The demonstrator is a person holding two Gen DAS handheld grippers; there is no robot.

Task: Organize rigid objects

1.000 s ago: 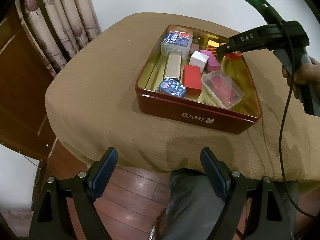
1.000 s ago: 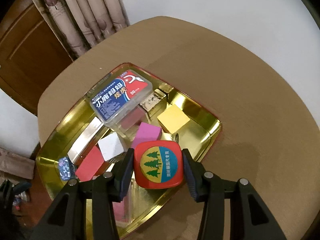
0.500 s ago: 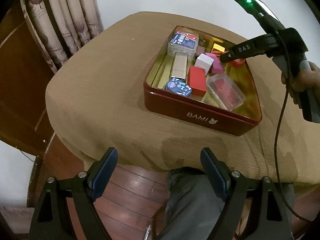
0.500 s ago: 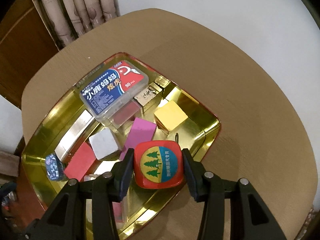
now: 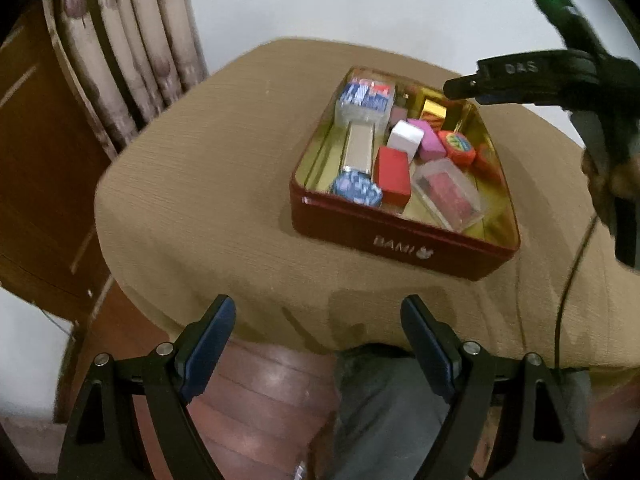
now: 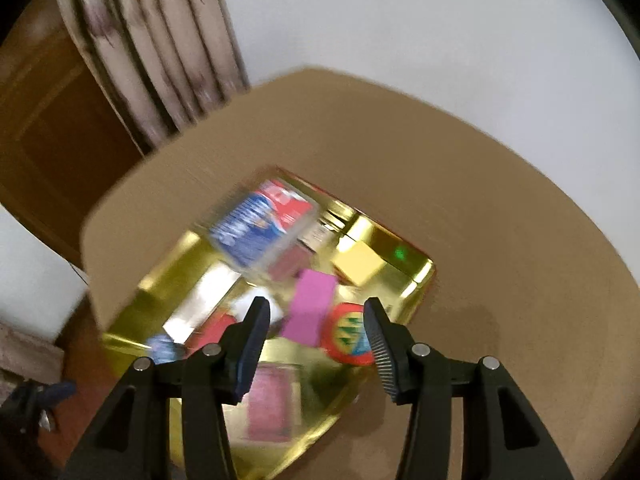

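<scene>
Left wrist view: nearest the camera, the left claw (image 5: 318,344) stands wide open with nothing between its blue-padded fingers, hanging over the wooden floor (image 5: 256,396) and a grey trouser leg (image 5: 384,400) at the near edge of the bench (image 5: 200,200), which is covered in tan cloth. Farther on, a red tin (image 5: 400,236) with a gold inside sits on the bench and holds the rigid objects. At its near wall lie a blue patterned round case (image 5: 356,188), a red block (image 5: 394,176) and a clear box (image 5: 448,192) with red contents. Behind them are a silver bar (image 5: 358,148), a white block (image 5: 405,138), a pink block (image 5: 431,145) and a round red tape measure (image 5: 457,147), lying free on the tin floor just beside the pink block. At the far wall are a blue-labelled clear box (image 5: 366,98) and a yellow block (image 5: 434,110). Above the tin's far right corner hangs the right claw (image 6: 316,320); its jaws are opening, it grips nothing, and in its own blurred view the tape measure lies below its fingers. Curtains (image 5: 128,52) hang at far left.
</scene>
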